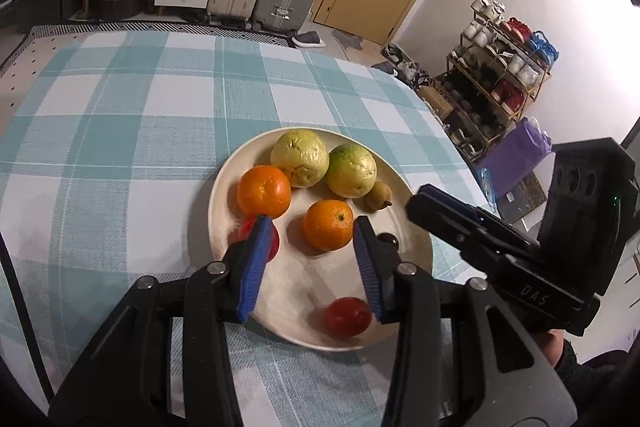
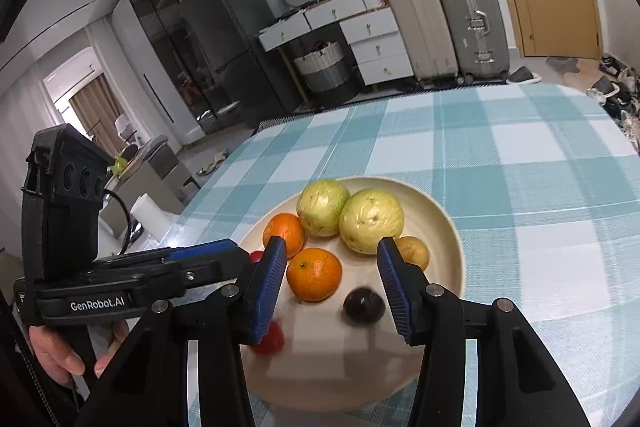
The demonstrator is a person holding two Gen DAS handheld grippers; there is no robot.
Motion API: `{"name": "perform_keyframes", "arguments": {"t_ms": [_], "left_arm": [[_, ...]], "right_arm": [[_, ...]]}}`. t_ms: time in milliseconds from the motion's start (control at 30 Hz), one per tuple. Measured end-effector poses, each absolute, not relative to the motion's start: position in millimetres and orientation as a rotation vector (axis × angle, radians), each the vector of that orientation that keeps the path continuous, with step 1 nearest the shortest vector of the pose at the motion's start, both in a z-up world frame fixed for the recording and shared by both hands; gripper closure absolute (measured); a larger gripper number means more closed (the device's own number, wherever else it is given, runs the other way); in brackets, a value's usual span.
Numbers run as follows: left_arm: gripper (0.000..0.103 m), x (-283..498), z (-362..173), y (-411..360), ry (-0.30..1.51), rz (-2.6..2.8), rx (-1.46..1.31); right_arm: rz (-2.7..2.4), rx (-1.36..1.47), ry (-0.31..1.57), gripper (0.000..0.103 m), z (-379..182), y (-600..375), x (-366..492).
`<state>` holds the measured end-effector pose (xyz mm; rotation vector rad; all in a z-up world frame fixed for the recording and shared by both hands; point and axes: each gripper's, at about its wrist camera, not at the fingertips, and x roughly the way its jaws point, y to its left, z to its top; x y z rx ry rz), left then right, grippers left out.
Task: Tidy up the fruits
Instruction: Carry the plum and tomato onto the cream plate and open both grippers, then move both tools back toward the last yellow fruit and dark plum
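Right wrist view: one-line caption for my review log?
Open right gripper hovers over a cream plate holding guavas, oranges and small fruits on a checked tablecloth.

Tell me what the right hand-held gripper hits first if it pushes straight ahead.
Probably the near orange, centred between the open right hand-held gripper jaws; the dark plum sits nearer but lower. Depth is uncertain.
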<state>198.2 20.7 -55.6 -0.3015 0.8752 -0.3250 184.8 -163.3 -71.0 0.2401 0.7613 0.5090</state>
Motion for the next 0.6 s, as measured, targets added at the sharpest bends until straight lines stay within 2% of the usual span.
{"name": "perform_keyframes", "arguments": {"t_ms": [200,333,500,600], "left_arm": [[0.057,177,-47,21,0.867,-0.295,-0.29],[0.051,161,-40,17,0.859,-0.285,-0.269],[0.044,143,-25,9,0.83,-0.281,-0.241],[0.039,130,-17,4,0.811,-0.277,-0.234]], "right_arm": [[0.493,0.271,0.739,0.052,-60,-176,170],[0.475,0.296,0.723,0.04,-53,-186,157],[0.467,0.285,0.709,0.039,-42,-192,138],[0.465,0.274,0.689,0.033,-34,-194,124]]}}
